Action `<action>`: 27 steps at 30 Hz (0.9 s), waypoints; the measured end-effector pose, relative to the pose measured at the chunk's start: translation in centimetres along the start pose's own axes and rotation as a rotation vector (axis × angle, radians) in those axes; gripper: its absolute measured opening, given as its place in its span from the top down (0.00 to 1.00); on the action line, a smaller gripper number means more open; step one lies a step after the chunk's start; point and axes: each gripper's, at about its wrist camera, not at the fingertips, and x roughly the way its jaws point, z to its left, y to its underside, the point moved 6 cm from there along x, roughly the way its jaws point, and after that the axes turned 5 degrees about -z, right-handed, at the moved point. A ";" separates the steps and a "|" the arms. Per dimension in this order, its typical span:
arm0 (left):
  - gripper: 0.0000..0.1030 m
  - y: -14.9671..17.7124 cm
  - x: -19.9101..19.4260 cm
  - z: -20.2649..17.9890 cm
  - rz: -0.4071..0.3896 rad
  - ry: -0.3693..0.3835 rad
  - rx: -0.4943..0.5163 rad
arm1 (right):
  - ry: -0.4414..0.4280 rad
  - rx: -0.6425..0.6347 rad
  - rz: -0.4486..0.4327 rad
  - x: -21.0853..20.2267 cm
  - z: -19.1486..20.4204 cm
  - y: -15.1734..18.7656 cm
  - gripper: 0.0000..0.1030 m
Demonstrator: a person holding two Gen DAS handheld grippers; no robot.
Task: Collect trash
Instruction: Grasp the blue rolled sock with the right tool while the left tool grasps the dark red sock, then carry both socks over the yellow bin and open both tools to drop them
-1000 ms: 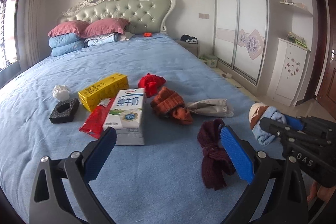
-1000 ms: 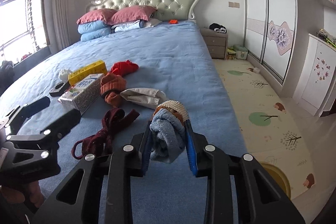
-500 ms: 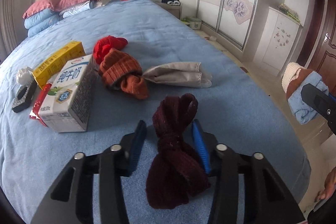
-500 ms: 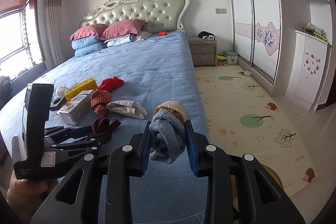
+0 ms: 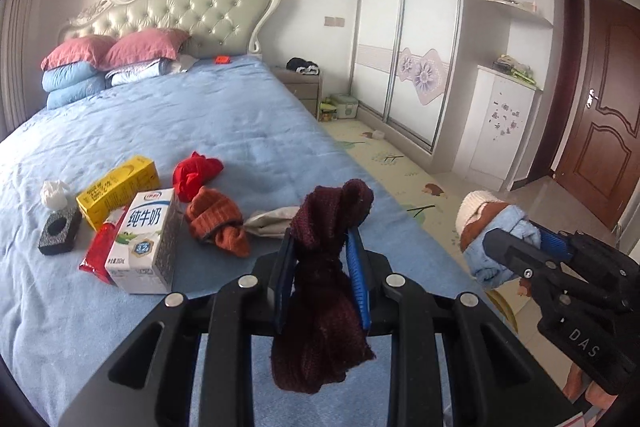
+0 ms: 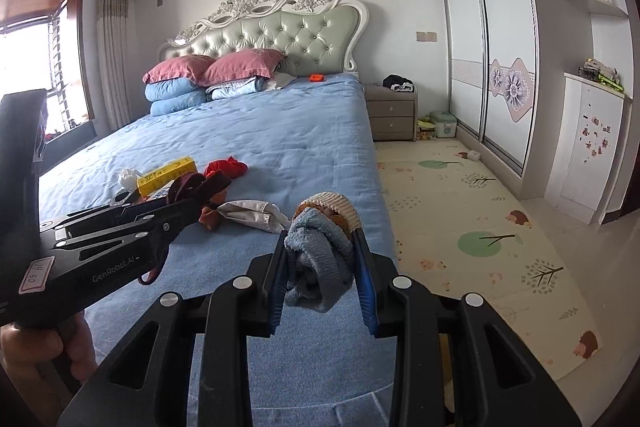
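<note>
My left gripper (image 5: 320, 279) is shut on a dark maroon knit sock (image 5: 324, 291) and holds it above the blue bed (image 5: 208, 131). My right gripper (image 6: 323, 267) is shut on a blue, brown and cream sock bundle (image 6: 320, 247), lifted at the bed's right edge; it also shows in the left wrist view (image 5: 492, 231). On the bed lie a white milk carton (image 5: 144, 239), a yellow box (image 5: 120, 187), a red wrapper (image 5: 98, 247), a black foam piece (image 5: 60, 231), a white crumpled tissue (image 5: 54, 193), a red cloth (image 5: 196, 175), an orange sock (image 5: 218, 227) and a beige cloth (image 5: 268, 223).
Pillows (image 5: 112, 63) are stacked at the headboard. A nightstand (image 6: 392, 111) stands right of the bed. A patterned play mat (image 6: 472, 211) covers the floor beside it. Wardrobe doors (image 6: 488, 39) and a white cabinet (image 6: 588, 143) line the right wall.
My left gripper moved over the maroon sock, shut on it and lifted it off the bed. My right gripper kept its hold on the sock bundle and rose slightly.
</note>
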 end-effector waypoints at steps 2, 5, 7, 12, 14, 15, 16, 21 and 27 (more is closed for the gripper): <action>0.74 -0.4 -0.1 -1.3 -0.006 0.016 0.021 | 0.009 0.000 -0.009 -0.7 -0.4 -0.1 0.71; 0.74 -0.8 0.1 -3.2 -0.011 0.036 0.043 | 0.034 0.000 -0.028 -1.8 -1.4 -0.2 0.71; 0.74 -1.1 0.3 -4.4 -0.018 0.053 0.053 | 0.060 0.000 -0.039 -2.5 -2.3 -0.3 0.71; 0.74 -1.4 1.1 -7.9 -0.017 0.102 0.084 | 0.116 0.004 -0.067 -4.3 -4.9 -0.6 0.71; 0.74 -1.2 1.6 -9.5 -0.003 0.136 0.100 | 0.143 0.011 -0.068 -4.9 -6.1 -0.4 0.71; 0.74 -1.1 1.8 -10.4 0.002 0.152 0.108 | 0.155 0.016 -0.067 -5.1 -6.7 -0.3 0.71; 0.74 -1.0 2.1 -11.4 0.008 0.171 0.119 | 0.166 0.024 -0.066 -5.4 -7.4 -0.1 0.71; 0.74 -0.1 3.5 -15.8 0.045 0.248 0.170 | 0.224 0.071 -0.056 -6.8 -10.9 1.2 0.70; 0.74 2.1 6.9 -21.5 0.167 0.349 0.189 | 0.300 0.133 -0.001 -7.9 -15.8 3.5 0.70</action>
